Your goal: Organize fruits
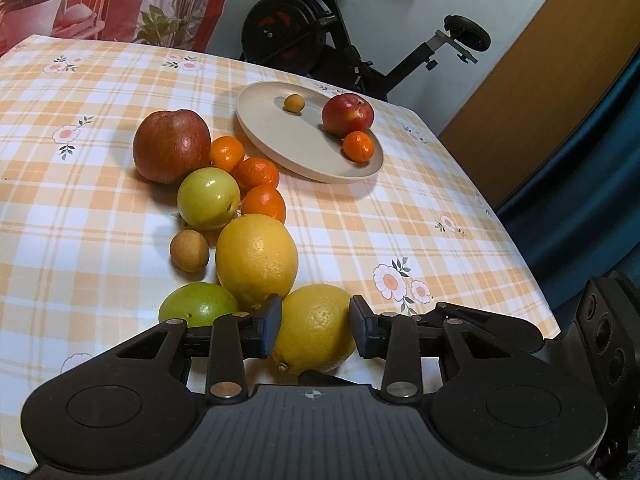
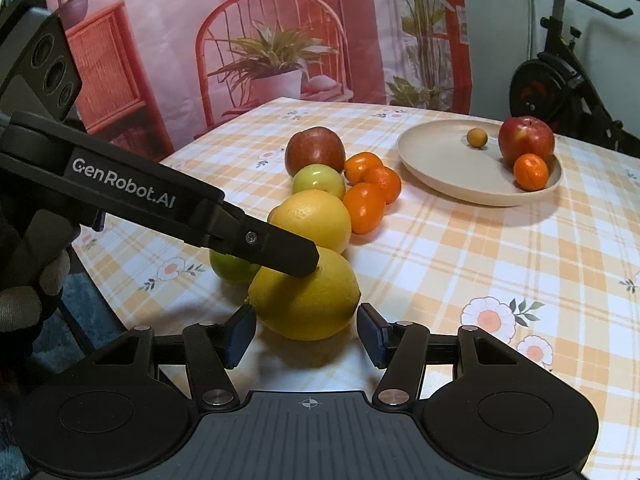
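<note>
The near lemon (image 1: 316,328) lies at the table's (image 2: 500,248) near edge, between my left gripper's (image 1: 315,326) pads, which grasp its sides. My right gripper (image 2: 306,334) stands released around it, pads just clear. I judge it firm, fairly heavy, waxy and apt to roll, so the widest middle is the place to hold. A second lemon (image 1: 256,258) and a green fruit (image 1: 198,308) touch it on the far left. The plate (image 1: 280,144) waits far right, path open.
</note>
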A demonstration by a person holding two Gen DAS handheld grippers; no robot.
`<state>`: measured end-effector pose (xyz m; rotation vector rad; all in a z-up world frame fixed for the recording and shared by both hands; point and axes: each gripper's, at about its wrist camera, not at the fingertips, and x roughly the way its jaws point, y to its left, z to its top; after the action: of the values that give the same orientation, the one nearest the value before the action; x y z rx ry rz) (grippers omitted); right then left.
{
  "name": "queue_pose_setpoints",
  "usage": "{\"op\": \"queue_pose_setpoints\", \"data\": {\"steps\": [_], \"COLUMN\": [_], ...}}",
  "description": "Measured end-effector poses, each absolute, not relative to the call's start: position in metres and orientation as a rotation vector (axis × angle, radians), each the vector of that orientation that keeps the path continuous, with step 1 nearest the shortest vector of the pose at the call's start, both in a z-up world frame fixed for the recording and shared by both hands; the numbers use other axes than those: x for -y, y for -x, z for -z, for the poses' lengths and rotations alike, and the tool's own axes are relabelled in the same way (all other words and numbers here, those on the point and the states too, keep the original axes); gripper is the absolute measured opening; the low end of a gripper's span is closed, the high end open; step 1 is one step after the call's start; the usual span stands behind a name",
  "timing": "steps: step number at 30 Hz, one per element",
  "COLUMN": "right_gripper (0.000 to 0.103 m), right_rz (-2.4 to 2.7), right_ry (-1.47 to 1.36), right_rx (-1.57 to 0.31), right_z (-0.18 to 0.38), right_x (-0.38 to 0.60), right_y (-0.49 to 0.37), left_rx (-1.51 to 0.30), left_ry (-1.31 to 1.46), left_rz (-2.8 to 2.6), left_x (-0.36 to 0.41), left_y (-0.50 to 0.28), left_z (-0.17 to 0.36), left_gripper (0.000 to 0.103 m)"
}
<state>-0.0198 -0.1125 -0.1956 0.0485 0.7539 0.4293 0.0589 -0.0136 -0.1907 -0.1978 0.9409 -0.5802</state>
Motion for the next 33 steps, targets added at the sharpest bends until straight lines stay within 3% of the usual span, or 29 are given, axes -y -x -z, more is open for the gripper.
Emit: {"op": "queue_pose_setpoints", "data": {"steps": [16,24,33], "right_gripper": [0.058,0.056,0.056], "right_rz": [-0.441,-0.448,-0.438], "right_ry": [-0.025,-0.024,-0.030], "right_rx": [-0.736,-0.732,-0.656], "right_z": [0.203,0.204,0.173], "right_x": [0.107,0.108,0.119], "right_y": [0.015,0.015,0.015], "left_rx": [-0.936,-0.930,-0.834], "left_ry": [0.210,0.213,0.232], "left_rz": [0.580,0.573,0.600], "left_x": [0.014,0.015,0.018], "left_y": [-0.060,-0.058,-0.060], "left_z": [0.192,0.192,0.160], "left_gripper": [0.041,0.041,0.041]}}
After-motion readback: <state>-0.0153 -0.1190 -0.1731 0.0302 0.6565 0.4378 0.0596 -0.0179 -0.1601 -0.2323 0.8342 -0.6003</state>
